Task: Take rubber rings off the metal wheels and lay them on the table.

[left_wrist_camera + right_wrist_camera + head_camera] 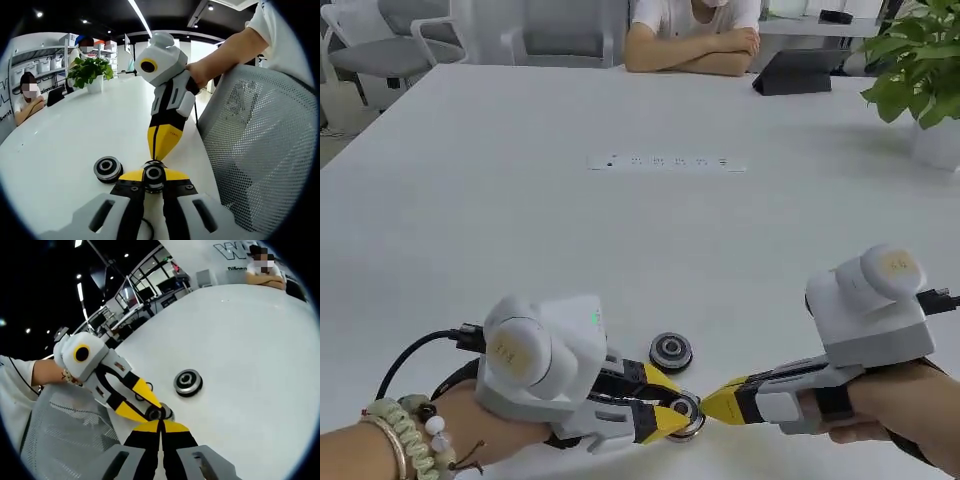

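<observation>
Just beside the loose wheel (671, 350) on the bench (620, 230), we see the left gripper (670, 406) clamping a second wheel (687, 411); the right gripper (711, 405), jaws narrow, touches it, contact point hidden.

1. An open-plan office: a long white meeting table (520, 200) has a power socket strip (667, 162) set flush in its top
2. Grey office chairs (380, 40) stand at the far side; a mesh chair back (255, 150) is close by
3. A person (690, 40) sits with folded arms near a tablet (800, 70)
4. A potted plant (920, 70), shelves of storage boxes (45, 62), desks with monitors (167, 290) and linear ceiling lights (142, 20) surround it
</observation>
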`<state>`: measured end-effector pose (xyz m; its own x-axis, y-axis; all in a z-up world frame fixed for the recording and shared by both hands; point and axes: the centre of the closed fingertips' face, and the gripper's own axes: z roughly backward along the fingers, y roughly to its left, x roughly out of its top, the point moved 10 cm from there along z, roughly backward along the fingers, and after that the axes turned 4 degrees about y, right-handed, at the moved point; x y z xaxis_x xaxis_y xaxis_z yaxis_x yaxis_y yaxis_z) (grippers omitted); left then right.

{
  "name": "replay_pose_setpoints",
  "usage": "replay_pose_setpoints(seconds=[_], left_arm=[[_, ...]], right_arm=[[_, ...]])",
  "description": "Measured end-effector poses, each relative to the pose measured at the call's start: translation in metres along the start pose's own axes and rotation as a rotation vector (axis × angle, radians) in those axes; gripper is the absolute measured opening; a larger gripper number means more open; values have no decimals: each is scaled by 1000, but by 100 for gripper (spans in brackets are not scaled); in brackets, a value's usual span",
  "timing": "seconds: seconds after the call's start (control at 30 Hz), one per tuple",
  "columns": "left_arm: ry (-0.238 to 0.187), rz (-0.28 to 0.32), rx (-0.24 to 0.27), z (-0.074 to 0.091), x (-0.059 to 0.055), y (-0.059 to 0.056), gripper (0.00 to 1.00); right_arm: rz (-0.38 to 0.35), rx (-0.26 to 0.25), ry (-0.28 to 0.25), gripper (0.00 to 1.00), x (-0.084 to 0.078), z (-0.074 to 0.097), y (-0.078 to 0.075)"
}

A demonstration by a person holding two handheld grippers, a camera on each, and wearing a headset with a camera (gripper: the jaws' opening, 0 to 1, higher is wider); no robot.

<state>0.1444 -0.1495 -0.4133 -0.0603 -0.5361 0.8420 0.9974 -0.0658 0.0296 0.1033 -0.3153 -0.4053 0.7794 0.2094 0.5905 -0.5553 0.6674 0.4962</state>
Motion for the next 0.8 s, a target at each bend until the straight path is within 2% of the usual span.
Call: replay_pose_setpoints(seconds=[0.43, 0.67, 0.7, 0.73, 0.77, 0.8], left_arm=[[-3, 4, -1, 0, 0, 0, 8], [-2, 3, -2, 0, 0, 0, 8], [-1, 3, -1, 0, 0, 0, 8], [-1, 3, 0, -1, 0, 0, 8], [0, 4, -1, -1, 0, -1, 8], [1, 6, 1, -1, 0, -1, 8]], right_arm=[[19, 7, -1, 0, 2, 1, 3], [22, 32, -9, 0, 3, 0, 7], [29, 59, -15, 0, 4, 0, 10], [31, 64, -33, 0, 6, 0, 12], [37, 63, -71, 0, 10, 0, 13], [37, 53, -33, 0, 11, 0, 14]])
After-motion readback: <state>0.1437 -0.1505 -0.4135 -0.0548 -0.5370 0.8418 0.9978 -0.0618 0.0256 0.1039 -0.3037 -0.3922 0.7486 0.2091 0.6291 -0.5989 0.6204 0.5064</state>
